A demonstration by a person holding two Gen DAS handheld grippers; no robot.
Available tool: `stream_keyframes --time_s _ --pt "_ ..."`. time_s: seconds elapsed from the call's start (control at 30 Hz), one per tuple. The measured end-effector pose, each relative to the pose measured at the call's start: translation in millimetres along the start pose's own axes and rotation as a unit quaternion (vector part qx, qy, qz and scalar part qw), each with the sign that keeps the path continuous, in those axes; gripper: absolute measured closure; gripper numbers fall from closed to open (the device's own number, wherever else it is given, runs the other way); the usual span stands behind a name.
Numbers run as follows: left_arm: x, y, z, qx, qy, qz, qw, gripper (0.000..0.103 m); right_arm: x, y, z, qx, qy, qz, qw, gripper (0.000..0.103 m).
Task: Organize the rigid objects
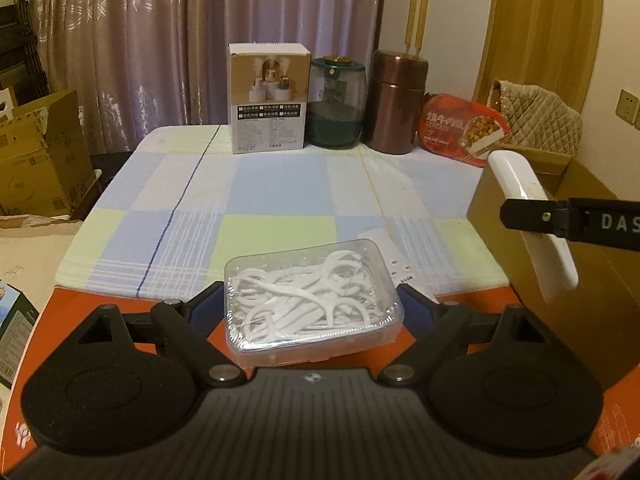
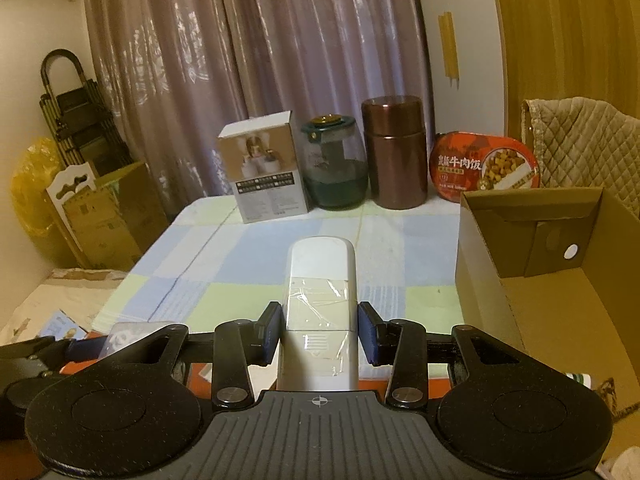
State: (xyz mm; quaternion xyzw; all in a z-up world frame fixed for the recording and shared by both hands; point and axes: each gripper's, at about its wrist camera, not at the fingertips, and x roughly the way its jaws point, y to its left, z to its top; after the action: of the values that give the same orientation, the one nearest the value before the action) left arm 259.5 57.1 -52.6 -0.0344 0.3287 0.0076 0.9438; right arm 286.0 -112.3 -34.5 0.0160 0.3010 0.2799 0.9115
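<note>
Above the blue-and-green checked tablecloth (image 1: 280, 184), the left gripper (image 1: 310, 304) clasped a clear plastic box of white floss picks (image 1: 312, 300) and the right gripper (image 2: 319, 332) a slim white plastic remote-like bar (image 2: 320, 280), both angled downward and best kept level until over the open cardboard box (image 2: 560, 280).

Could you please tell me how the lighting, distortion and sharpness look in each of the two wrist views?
Left wrist view: dim, warm indoor light, a fisheye bend along the door frame, dark corners, and a glint on the clear floss pick box. Right wrist view: the same warm dimness, the curtain slightly soft, and tape glare on the white remote.
</note>
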Motion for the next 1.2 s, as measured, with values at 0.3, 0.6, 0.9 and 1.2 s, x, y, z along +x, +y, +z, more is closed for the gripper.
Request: stream_keyframes --time_s 0.3,0.6,0.9,1.2 --pt "-44 -6 -10 -0.018 -0.011 -0.007 0.9997 0.016 -37 14 -3 -0.003 -0.012 0.005 1.0 0.066" --pt "-73 -16 -13 -0.005 -0.018 -0.008 0.9998 0.016 -70 19 -9 -0.011 -0.025 0.004 1.0 0.066" --pt "-87 -32 -7 0.005 -0.027 -0.015 0.9995 0.016 -92 11 -6 -0.006 -0.042 0.001 0.999 0.066" --pt "-89 -53 0 0.015 -0.03 -0.031 0.999 0.016 -102 -4 -1 0.003 -0.056 -0.01 0.998 0.066"
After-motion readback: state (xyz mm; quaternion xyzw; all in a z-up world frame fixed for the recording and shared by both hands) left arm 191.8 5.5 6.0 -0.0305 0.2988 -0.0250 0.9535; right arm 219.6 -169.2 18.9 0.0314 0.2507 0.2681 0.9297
